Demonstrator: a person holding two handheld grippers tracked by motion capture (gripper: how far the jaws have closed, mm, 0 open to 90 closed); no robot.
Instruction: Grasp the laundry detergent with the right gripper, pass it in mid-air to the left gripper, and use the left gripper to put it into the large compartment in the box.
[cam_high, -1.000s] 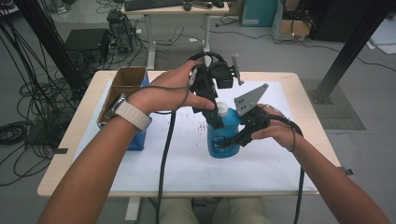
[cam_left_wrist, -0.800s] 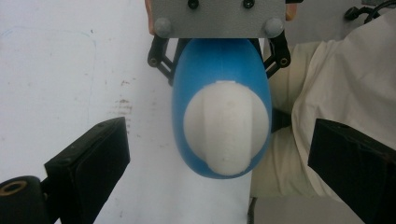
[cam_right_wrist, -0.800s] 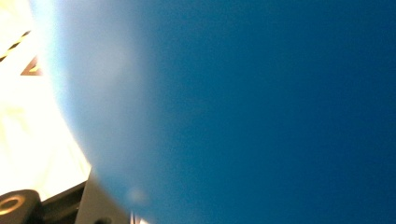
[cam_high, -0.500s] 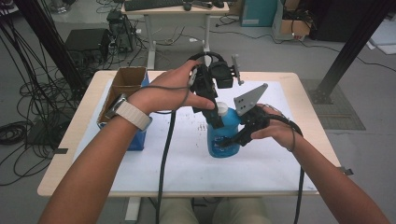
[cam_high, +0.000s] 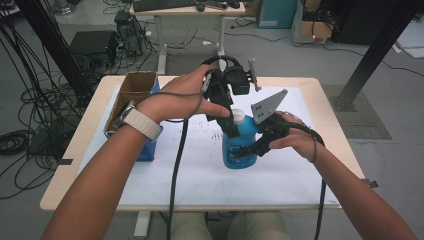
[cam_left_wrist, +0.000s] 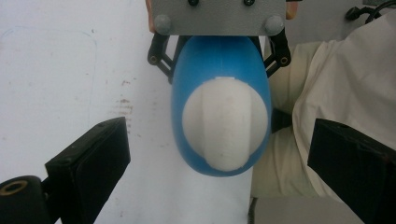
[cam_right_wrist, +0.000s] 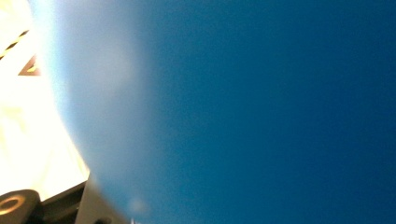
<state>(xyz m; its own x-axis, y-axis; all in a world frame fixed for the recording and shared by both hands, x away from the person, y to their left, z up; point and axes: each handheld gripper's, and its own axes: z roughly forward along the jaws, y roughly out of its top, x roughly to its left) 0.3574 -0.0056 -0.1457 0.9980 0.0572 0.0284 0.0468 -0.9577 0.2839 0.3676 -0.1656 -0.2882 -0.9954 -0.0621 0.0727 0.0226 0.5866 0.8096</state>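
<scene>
Two grippers meet at the blue bottle standing mid-table: the right gripper clamps its smooth, probably slippery body, while the left gripper hovers with jaws spread above the ridged white cap, likely the surest hold.

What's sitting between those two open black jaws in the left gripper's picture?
The blue bottle's white cap, seen from straight above in the left gripper view. The left gripper has its jaws apart on either side, not touching it.

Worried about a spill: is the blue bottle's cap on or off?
On: the white cap sits on the upright blue bottle.
</scene>
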